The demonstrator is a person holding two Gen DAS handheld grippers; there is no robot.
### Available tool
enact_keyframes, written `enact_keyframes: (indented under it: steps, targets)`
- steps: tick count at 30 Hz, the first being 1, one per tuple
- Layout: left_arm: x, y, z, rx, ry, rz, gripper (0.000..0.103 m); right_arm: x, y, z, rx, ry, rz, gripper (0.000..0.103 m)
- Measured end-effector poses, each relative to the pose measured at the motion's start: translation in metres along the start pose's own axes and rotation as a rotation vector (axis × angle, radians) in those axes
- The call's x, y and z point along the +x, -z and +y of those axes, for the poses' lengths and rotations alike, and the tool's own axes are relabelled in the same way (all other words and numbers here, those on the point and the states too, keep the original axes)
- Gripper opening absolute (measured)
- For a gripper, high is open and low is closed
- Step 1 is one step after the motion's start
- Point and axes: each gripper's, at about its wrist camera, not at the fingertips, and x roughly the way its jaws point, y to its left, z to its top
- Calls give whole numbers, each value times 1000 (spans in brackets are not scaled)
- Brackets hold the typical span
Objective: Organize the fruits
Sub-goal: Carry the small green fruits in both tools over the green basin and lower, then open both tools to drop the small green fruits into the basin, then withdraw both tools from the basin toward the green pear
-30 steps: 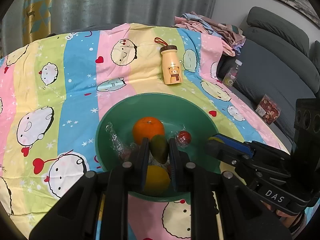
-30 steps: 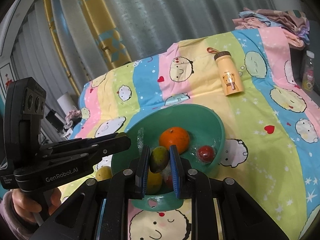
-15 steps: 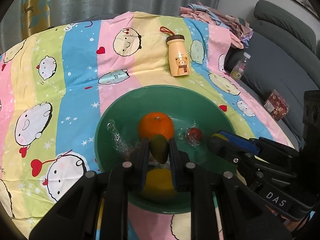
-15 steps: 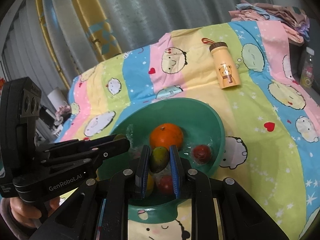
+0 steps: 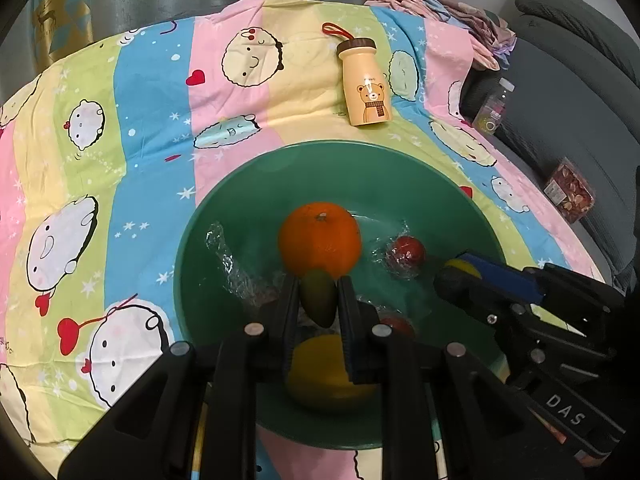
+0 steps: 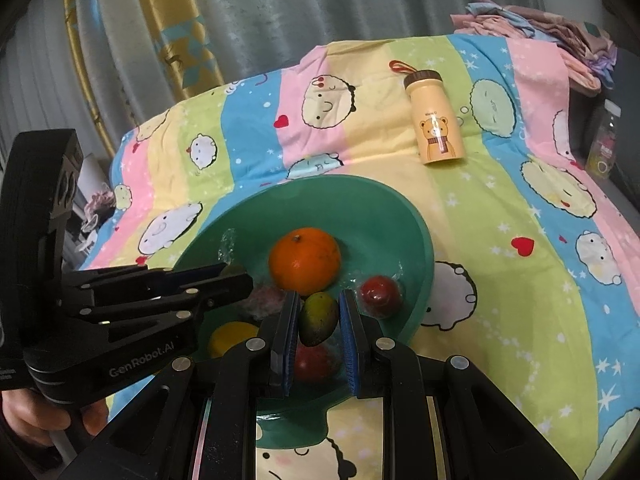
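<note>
Green mango (image 5: pixel 318 299) btwn left gripper (image 5: pixel 318 300) pads, above green bowl (image 5: pixel 240 208)

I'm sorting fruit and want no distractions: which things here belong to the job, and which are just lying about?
Job: green bowl, orange, wrapped red fruit, yellow fruit, left gripper with green mango, right gripper with reddish mango.
Lying about: bear bottle, folded clothes, clear bottle, snack packet.

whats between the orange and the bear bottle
Only the far inner wall and rim of the green bowl, then bare striped cloth, between the orange and the bear bottle; clearest in the left wrist view.
</note>
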Motion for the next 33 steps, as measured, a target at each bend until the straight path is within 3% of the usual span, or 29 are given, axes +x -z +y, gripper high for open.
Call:
enact_keyframes:
  steps: [4, 8, 9, 11, 14, 22, 23, 33]
  targets:
    - [-4, -2, -2, 0, -1, -17, 21, -1, -1, -2, 9, 9, -6, 22]
    - [-11, -2, -3, 8, -24, -40, 58, -5, -2, -2, 23, 6, -19, 25]
    - [-13, -2, -3, 9, -31, -50, 64, -7, -2, -1, 22, 9, -25, 27]
    - [-18, -3, -1, 9, -44, -64, 64, -9, -3, -2, 27, 22, -33, 41]
    - [-27, -3, 4, -12, -51, -89, 76, -15, -3, -5, 46, 22, -57, 54]
    - [-57, 5, 21, -81, -65, -146, 95, -34, -4, -10, 83, 10, -111, 61]
    - [-60, 7, 25, -97, -67, -148, 102, -36, -4, -10, 88, 6, -117, 62]
    - [-87, 39, 76, -304, -47, -158, 102, -59, 6, -14, 117, -37, -167, 67]
